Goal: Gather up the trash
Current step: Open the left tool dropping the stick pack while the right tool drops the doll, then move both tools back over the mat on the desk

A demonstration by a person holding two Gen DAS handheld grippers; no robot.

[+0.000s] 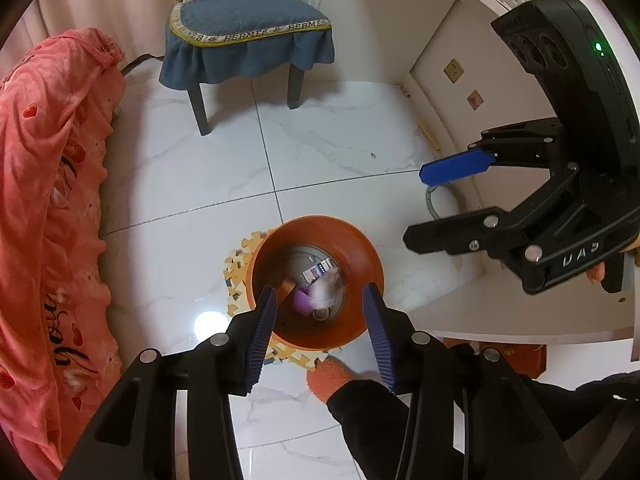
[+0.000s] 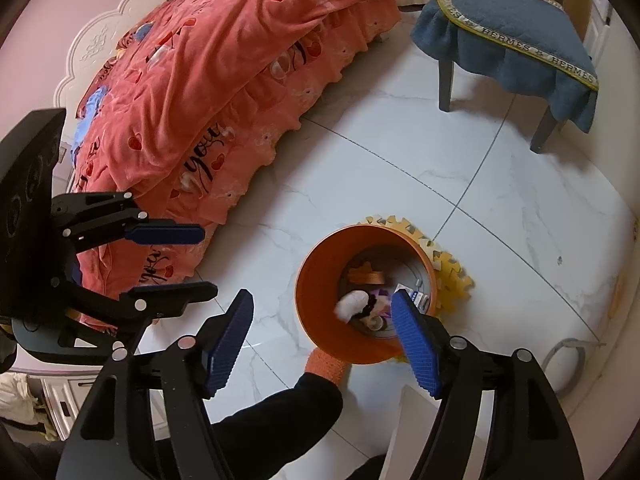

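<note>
An orange trash bin (image 1: 358, 242) stands on the white tiled floor on a yellow foam mat (image 1: 240, 264). Inside lie several pieces of trash: a white crumpled tissue (image 2: 351, 304), a purple item (image 1: 301, 301) and a small printed box (image 1: 318, 272). My left gripper (image 1: 320, 308) is open and empty, right above the bin's mouth. My right gripper (image 2: 322, 320) is open and empty, above the bin (image 2: 316, 276). Each gripper also shows in the other's view: the right one (image 1: 416, 204) at the right, the left one (image 2: 208, 262) at the left.
A bed with a coral heart-print cover (image 2: 224, 80) lies to the left. A chair with a blue cushion cover (image 1: 248, 36) stands beyond the bin. A white desk panel (image 1: 440, 92) is at the right. My foot in an orange sock (image 1: 330, 378) is beside the bin.
</note>
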